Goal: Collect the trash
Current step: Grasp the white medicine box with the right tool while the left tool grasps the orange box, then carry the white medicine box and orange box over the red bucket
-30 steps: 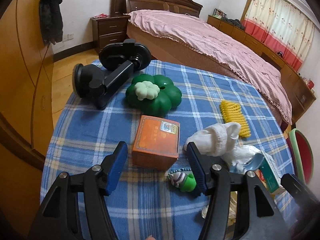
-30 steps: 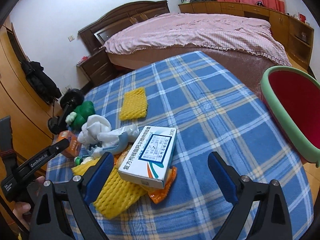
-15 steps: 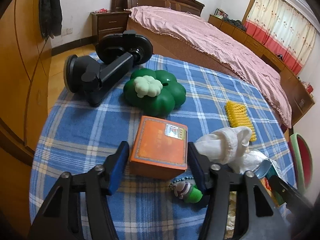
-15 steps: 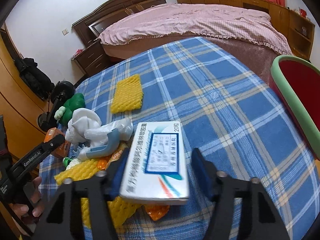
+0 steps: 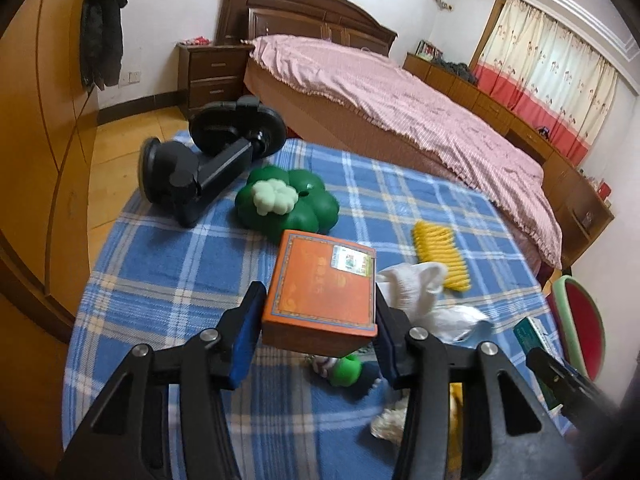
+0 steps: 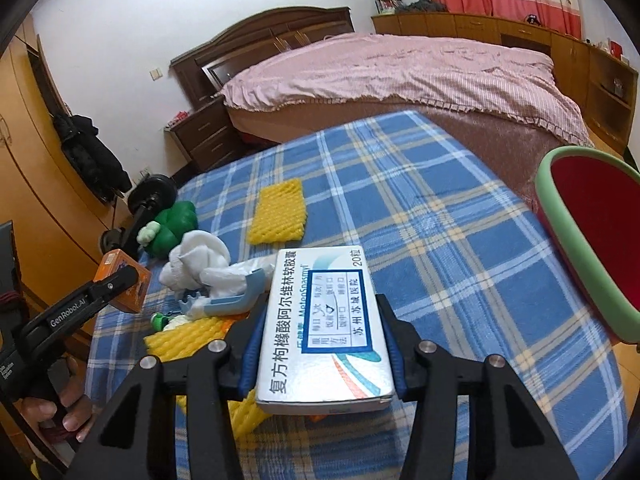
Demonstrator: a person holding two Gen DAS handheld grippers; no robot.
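My left gripper (image 5: 318, 334) is shut on an orange box (image 5: 322, 286) and holds it lifted above the blue plaid table (image 5: 160, 248). The orange box also shows in the right wrist view (image 6: 124, 276), gripped by the left gripper. My right gripper (image 6: 320, 354) is shut on a white medicine box (image 6: 322, 330) with a blue label, raised over the table. A red bin with a green rim (image 6: 592, 236) stands at the table's right edge.
On the table lie a yellow foam net (image 6: 278, 212), a second yellow net (image 6: 188, 338), crumpled white tissue (image 6: 198, 258), a small green bead toy (image 5: 346, 372), a green clover toy (image 5: 286, 202) and a black phone mount (image 5: 208, 164). A bed stands beyond.
Both grippers closed on their boxes and lifted them: the left took the orange box, the right took the white medicine box off the pile.
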